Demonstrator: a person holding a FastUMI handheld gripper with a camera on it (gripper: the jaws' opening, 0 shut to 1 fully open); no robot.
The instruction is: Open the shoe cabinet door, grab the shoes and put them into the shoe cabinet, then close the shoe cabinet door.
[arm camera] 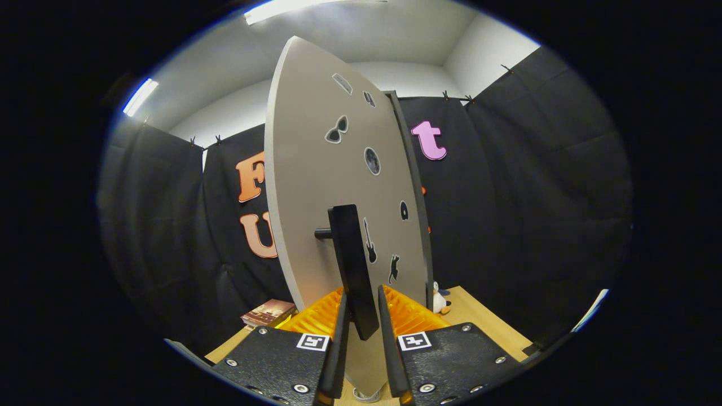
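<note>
We have the hand-held gripper (361,324) set around the black bar-shaped handle (352,265) of the pale grey cabinet door (316,186), one finger on each side of the bar; the fingers look close against it, yet we cannot tell whether both truly press on it or merely bracket it. The handle stands off the door on a short black peg (322,232), and the door panel, dotted with small dark stickers of sunglasses, a guitar and a cat, appears to us edge-on and swung out from the dark frame edge (414,192) just behind it, so we judge the door is partly open and the opening step is in hand. To do it well, we should keep the bar centred between the fingers, squeeze firmly enough that it cannot slip, and let the wrist follow the arc about the hinge, not pull straight. Beyond the fingers, the wooden counter (485,316) carries a small penguin toy (439,299) beside the cabinet and a brown book (269,312) on the other side; we should keep the swing clear of both. The shoes are hidden from us here.
</note>
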